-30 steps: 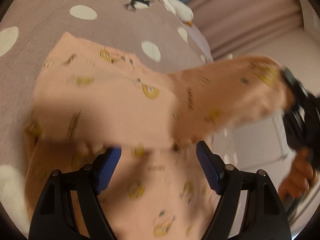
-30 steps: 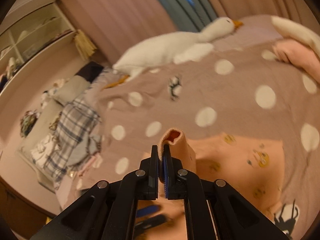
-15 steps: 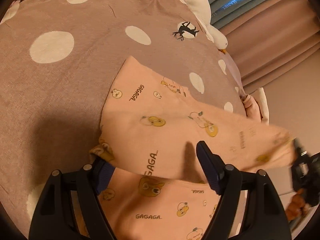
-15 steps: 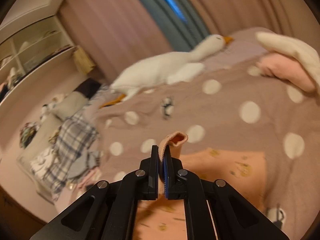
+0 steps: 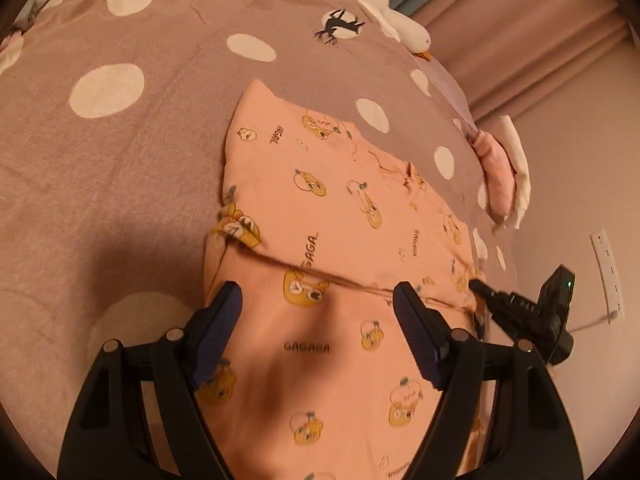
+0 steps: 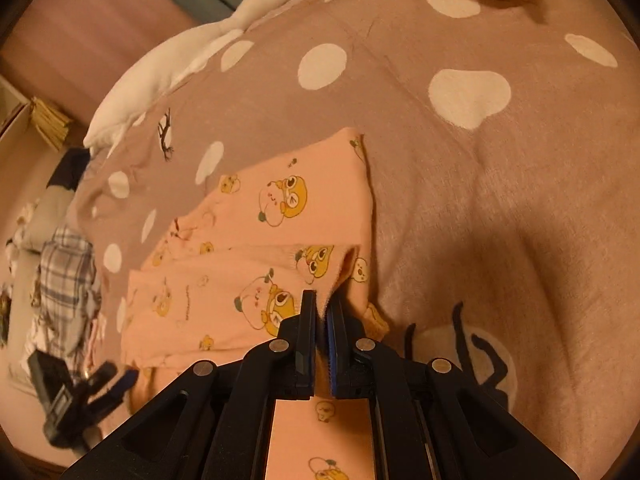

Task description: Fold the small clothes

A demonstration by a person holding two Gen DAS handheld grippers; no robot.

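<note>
A small peach garment (image 5: 320, 208) printed with yellow cartoon animals lies on the dotted bedspread (image 5: 120, 160), its top part folded down over the lower part. My left gripper (image 5: 318, 304) hovers open just above the lower part, nothing between its blue pads. My right gripper (image 6: 323, 306) is shut on the folded cuff edge of the peach garment (image 6: 256, 248), low against the cloth. In the left wrist view the right gripper (image 5: 478, 286) shows at the garment's right edge. The left gripper (image 6: 116, 380) shows at the lower left of the right wrist view.
A white goose plush (image 6: 192, 52) lies along the far side of the bed. A folded pink and white pile (image 5: 500, 176) sits near the bed's right edge. Plaid clothes (image 6: 68, 272) lie heaped beyond the bed, with curtains (image 5: 520, 20) behind.
The right gripper swung the lifted flap of the garment over and down, so it now lies flat on the lower part. The left gripper shifted across the cloth, still open.
</note>
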